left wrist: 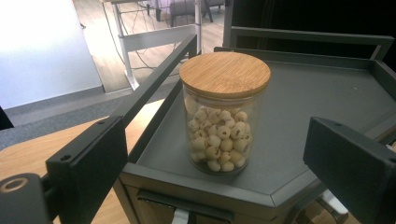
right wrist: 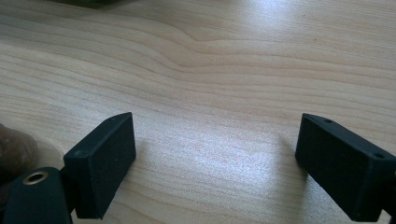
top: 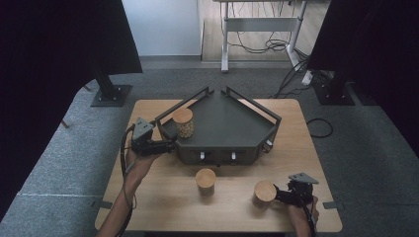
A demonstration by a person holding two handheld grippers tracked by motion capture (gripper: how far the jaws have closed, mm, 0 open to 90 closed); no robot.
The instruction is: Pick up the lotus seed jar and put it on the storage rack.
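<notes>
A glass jar (top: 183, 123) with a bamboo lid, filled with pale round seeds, stands on the left part of a dark grey railed corner tray (top: 227, 123). My left gripper (top: 170, 144) is at the tray's left edge, pointing at the jar. In the left gripper view the jar (left wrist: 223, 112) stands upright on the tray (left wrist: 317, 93), beyond my left gripper (left wrist: 212, 154); the jaws are wide open and touch nothing. Two more lidded jars (top: 205, 180) (top: 265, 192) stand on the table in front. My right gripper (top: 279, 195) sits just right of the nearer jar, open over bare wood (right wrist: 217, 149).
The wooden table (top: 163, 207) has free room at its front left. The tray has raised rails (left wrist: 154, 79) along its back sides and small fittings on its front wall. A blurred brown shape (right wrist: 14, 154) sits at the left edge of the right gripper view.
</notes>
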